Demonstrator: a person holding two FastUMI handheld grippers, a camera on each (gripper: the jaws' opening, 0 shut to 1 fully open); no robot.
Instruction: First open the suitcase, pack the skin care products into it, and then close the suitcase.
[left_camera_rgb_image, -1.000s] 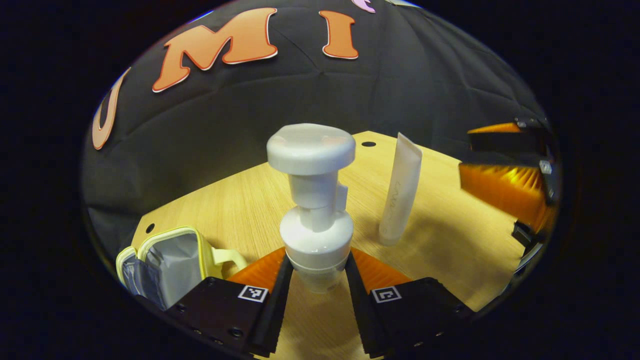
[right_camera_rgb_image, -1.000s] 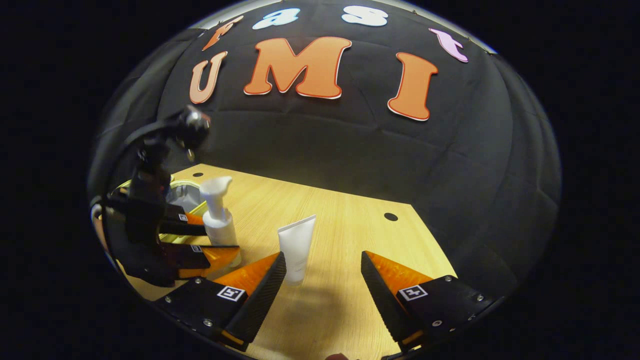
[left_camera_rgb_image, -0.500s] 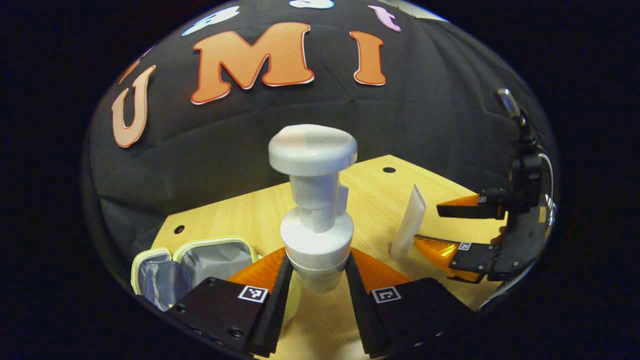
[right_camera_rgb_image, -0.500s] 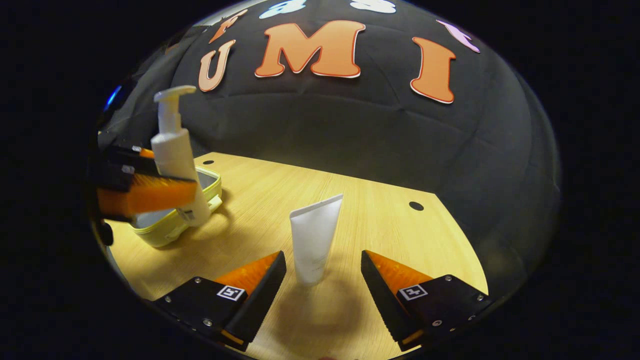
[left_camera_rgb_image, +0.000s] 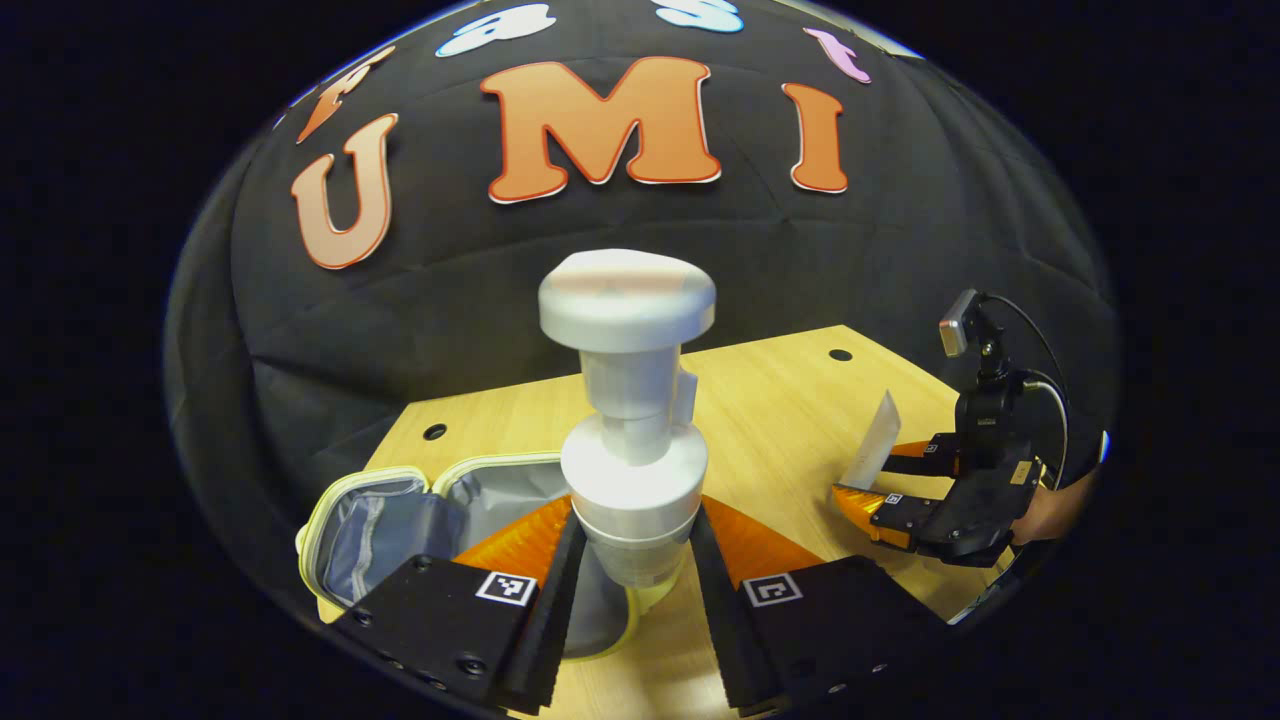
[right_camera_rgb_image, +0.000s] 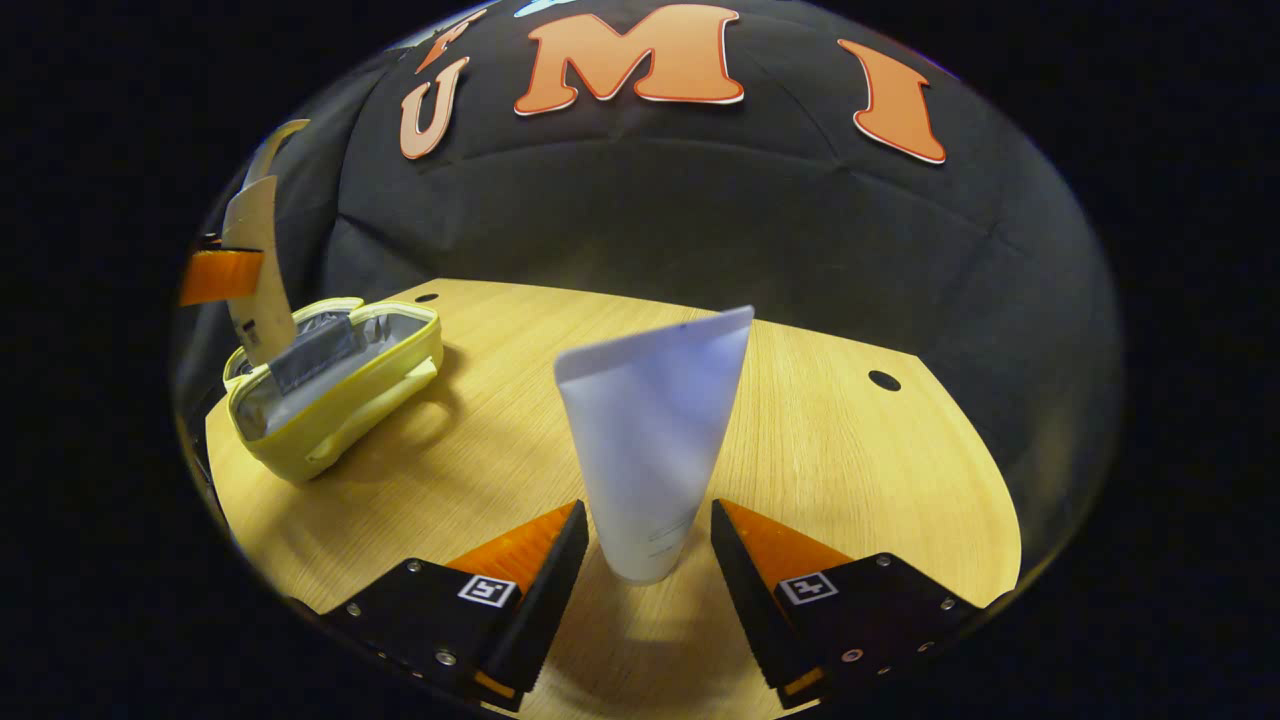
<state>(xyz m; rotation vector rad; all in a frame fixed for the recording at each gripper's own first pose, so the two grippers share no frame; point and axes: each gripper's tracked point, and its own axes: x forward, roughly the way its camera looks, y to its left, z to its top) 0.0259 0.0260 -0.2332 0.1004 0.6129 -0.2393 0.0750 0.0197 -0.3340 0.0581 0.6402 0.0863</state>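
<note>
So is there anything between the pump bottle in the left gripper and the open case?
Nothing visible. The pump bottle, clamped in the left gripper, hangs right over the open yellow case, whose grey inside looks bare.

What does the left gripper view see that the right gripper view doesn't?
Left gripper view's extra: a person's hand holding the right gripper. Right gripper view's extra: the handle of the open yellow soft suitcase. Shared: the suitcase, the white plastic pump bottle gripped by the left gripper, the white squeeze tube standing between the right gripper's fingers, and the light wooden table.
</note>
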